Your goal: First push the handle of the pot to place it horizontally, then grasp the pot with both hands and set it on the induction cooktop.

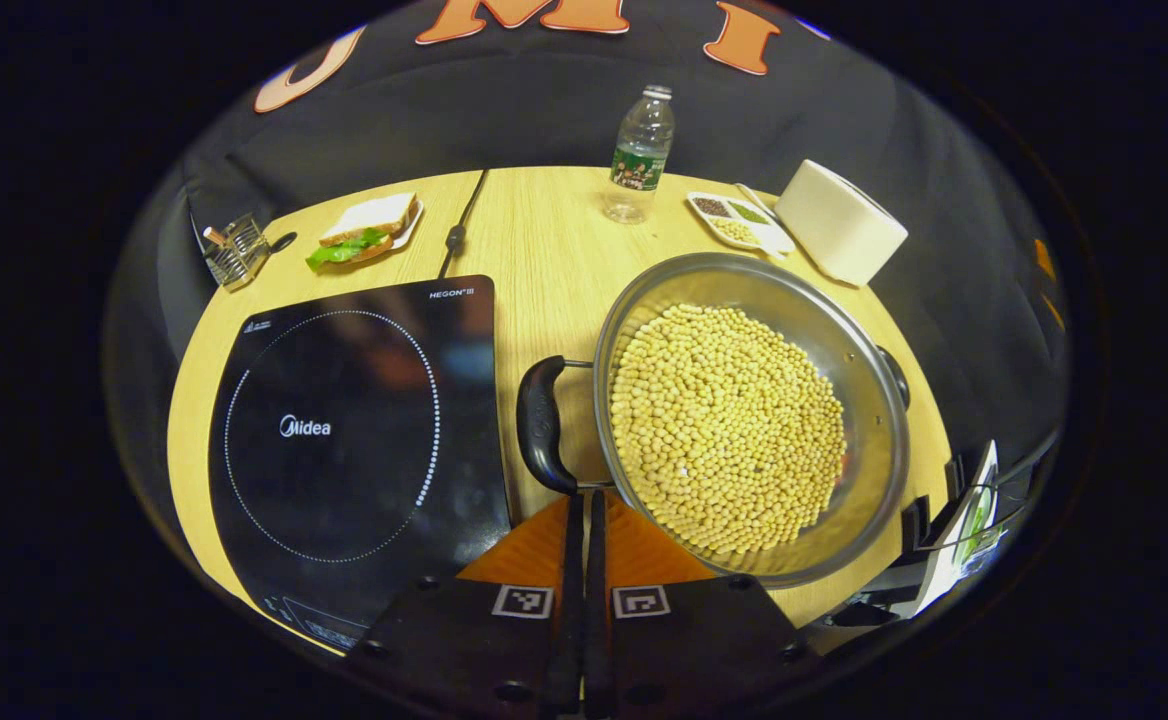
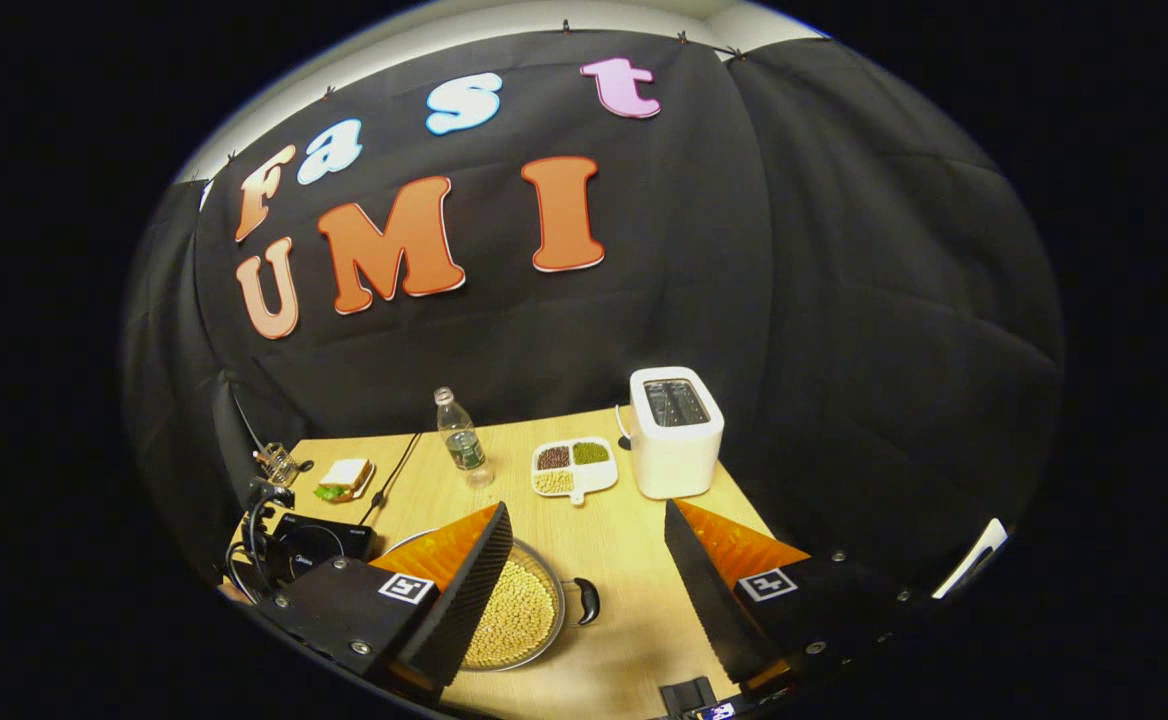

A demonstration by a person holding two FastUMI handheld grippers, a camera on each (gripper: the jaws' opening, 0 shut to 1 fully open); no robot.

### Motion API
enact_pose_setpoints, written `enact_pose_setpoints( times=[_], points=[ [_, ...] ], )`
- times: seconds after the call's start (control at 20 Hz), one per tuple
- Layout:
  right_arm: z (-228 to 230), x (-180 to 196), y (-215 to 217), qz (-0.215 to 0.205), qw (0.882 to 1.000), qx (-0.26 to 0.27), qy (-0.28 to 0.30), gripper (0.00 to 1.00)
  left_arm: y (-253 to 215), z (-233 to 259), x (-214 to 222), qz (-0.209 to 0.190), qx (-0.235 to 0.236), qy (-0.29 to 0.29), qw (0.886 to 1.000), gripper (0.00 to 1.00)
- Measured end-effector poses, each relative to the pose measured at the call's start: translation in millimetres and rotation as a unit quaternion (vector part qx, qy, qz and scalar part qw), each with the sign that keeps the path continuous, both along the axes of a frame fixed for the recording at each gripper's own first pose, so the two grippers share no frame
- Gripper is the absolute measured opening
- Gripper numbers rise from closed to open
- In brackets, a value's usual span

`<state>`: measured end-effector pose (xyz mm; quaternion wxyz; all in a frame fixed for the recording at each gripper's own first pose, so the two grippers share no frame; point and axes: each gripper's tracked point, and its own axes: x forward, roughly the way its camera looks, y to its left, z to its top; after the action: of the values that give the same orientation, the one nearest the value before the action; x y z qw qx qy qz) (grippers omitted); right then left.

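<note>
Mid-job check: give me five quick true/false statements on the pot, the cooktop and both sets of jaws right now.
1. The pot sits on the cooktop. False: it stands on the table beside it.
2. The pot holds pale beans. True.
3. The left gripper has its jaws wide open. False: they are closed together, at the pot's handle.
4. The right gripper has its jaws open. True.
5. The bottle lies on its side. False: it stands upright.
</note>
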<state>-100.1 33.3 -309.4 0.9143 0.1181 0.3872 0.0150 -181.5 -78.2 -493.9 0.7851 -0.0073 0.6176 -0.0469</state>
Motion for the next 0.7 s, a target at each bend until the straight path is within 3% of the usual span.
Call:
enact_pose_setpoints(
  times=[0.05, 0.15, 0.25, 0.3, 0.45, 0.5, 0.7],
  points=[
    [-9.1, -2.0, 4.9, 0.004, 1.000, 0.004, 0.014, 0.95, 2.6, 4.6, -1.3, 0.003, -0.003, -0.007, 1.000, 0.09],
    [-25.5, -4.9, 17.1, 0.013, 0.999, 0.015, 0.039, 0.95, 5.1, 11.2, -0.7, 0.010, -0.013, -0.017, 1.000, 0.20],
    [-40.6, -9.7, 27.0, 0.023, 0.998, 0.023, 0.062, 0.95, 10.6, 20.4, 3.0, 0.017, -0.013, -0.025, 0.999, 0.43],
    [-48.8, -10.1, 31.3, 0.029, 0.997, 0.026, 0.073, 0.95, 12.2, 26.1, 8.2, 0.019, -0.015, -0.032, 0.999, 0.63],
    [-71.5, -11.4, 42.1, 0.043, 0.993, 0.032, 0.103, 0.95, 9.5, 42.9, 25.6, 0.033, -0.035, -0.061, 0.997, 0.82],
    [-79.6, -14.9, 47.3, 0.048, 0.992, 0.033, 0.112, 0.94, 8.3, 45.8, 31.9, 0.035, -0.040, -0.067, 0.996, 0.95],
    [-104.5, -20.1, 61.6, 0.070, 0.987, 0.031, 0.142, 0.94, 12.8, 31.3, 50.5, 0.035, -0.026, -0.072, 0.996, 0.96]
  ],
)
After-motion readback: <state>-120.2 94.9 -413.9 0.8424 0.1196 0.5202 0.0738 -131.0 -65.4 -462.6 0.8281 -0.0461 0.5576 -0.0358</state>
